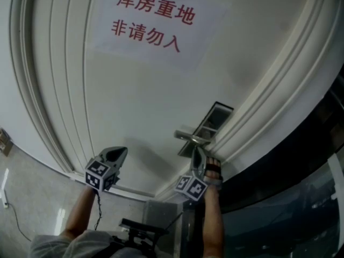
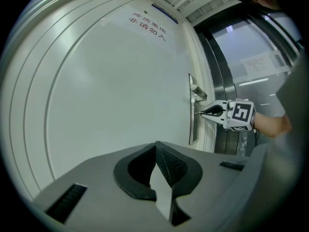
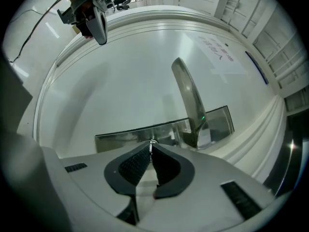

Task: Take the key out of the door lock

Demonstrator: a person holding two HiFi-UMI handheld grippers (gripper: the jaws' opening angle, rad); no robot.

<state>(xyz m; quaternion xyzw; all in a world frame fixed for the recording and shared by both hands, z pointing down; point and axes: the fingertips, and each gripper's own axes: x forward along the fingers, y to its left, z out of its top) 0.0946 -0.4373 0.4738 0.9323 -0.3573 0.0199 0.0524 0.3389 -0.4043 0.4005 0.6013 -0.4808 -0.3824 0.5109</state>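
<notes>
1. Key: it sits in the lock plate, below the door handle, at the right edge of the door. Only a sliver of metal shows, right at the tips of your right claw.
2. Right claw: pressed together and pinching the key, with the tips right up at the plate. The key lies dead ahead of this claw, so there is no offset to correct.
3. Left claw: pressed together with nothing in it. You hold it off to the left, well apart from the lock, facing bare door. Your right hand is the nearer one and is on the job.
4. Long axis (judged): the key's shank runs straight into the door, in line with the way the right claw points. Pull straight back toward yourself along that line. A sideways lean would likely bind it. Whether the key is turned to its release position cannot be told.
5. Edges: the handle lever sits just above the claw. The door frame moulding is close on the right. The near side, behind the claw, looks open for the withdrawal.
</notes>
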